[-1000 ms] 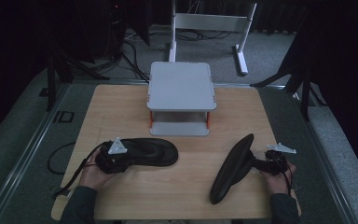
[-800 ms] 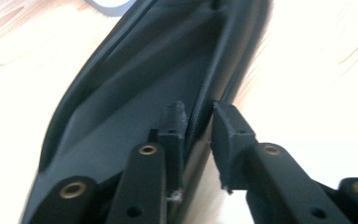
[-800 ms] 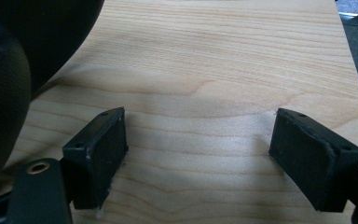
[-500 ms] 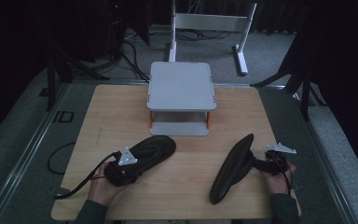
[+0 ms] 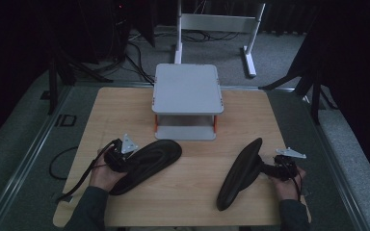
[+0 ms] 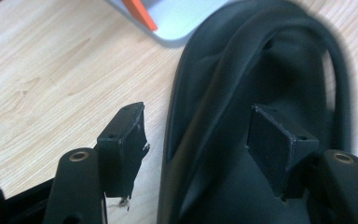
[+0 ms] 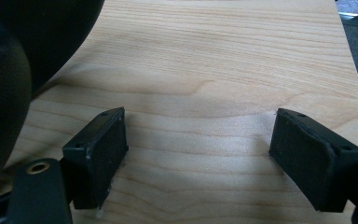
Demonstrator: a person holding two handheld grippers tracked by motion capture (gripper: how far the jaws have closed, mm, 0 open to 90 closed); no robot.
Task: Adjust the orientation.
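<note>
Two black shoes lie on the wooden table (image 5: pixel 125 103). The left shoe (image 5: pixel 149 161) lies slanted, toe toward the grey rack (image 5: pixel 188 89). My left gripper (image 5: pixel 127 161) is at its heel end. In the left gripper view the left shoe's (image 6: pixel 261 60) side wall stands between the jaws of the left gripper (image 6: pixel 200 144). One pad (image 6: pixel 121 140) is outside with a gap of wood showing, the other inside the shoe. The jaws have just been opening and stand open. The right shoe (image 5: pixel 241 173) lies slanted beside my right gripper (image 5: pixel 269 169). That right gripper (image 7: pixel 198 140) is open over bare wood, the right shoe (image 7: pixel 9 56) to its left.
The two-tier grey rack with orange legs (image 5: pixel 155 120) stands at the table's far middle. A white metal frame (image 5: pixel 217 21) and cables lie on the floor behind. Dark mats border the table on both sides.
The left shoe has swung from lying level to slanted, its toe now nearer the rack. The left hand dipped toward the front edge, then came back up. The right hand and shoe stayed put.
</note>
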